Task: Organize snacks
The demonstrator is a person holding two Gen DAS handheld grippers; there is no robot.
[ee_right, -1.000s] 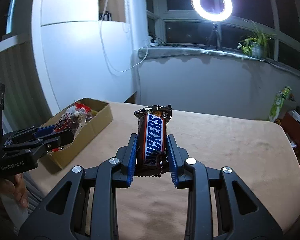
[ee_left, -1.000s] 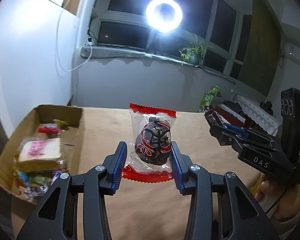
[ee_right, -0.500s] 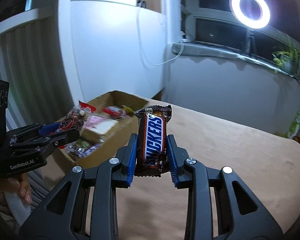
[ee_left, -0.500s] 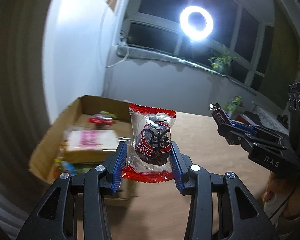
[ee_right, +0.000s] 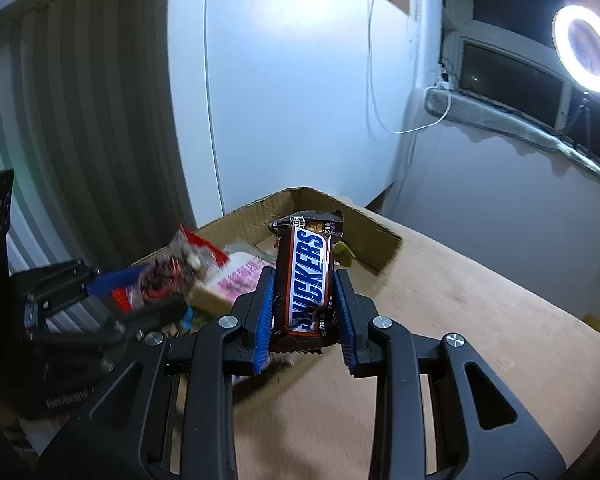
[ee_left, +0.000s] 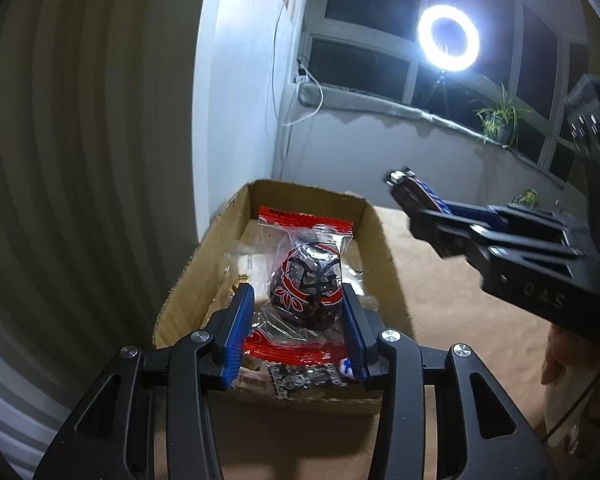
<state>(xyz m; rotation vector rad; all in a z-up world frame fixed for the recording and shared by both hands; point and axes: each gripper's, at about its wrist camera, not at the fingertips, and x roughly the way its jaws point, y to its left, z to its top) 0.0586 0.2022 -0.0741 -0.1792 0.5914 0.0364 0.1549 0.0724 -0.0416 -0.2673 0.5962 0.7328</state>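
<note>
Our left gripper pinches the red-edged clear snack packet, held over the cardboard box, with other snacks in the box at six o'clock beneath it. Our right gripper clamps the Snickers bar upright, the box's rim at twelve o'clock just beyond it. The risk, we reckon: the two grippers crowd one box and could knock together, or the bar, let go over the near wall, lands on the table.

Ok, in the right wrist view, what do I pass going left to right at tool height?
Left tool holding the red-ended snack packet → pink-labelled packet in the cardboard box → Snickers bar in the right tool → bare table.
</note>
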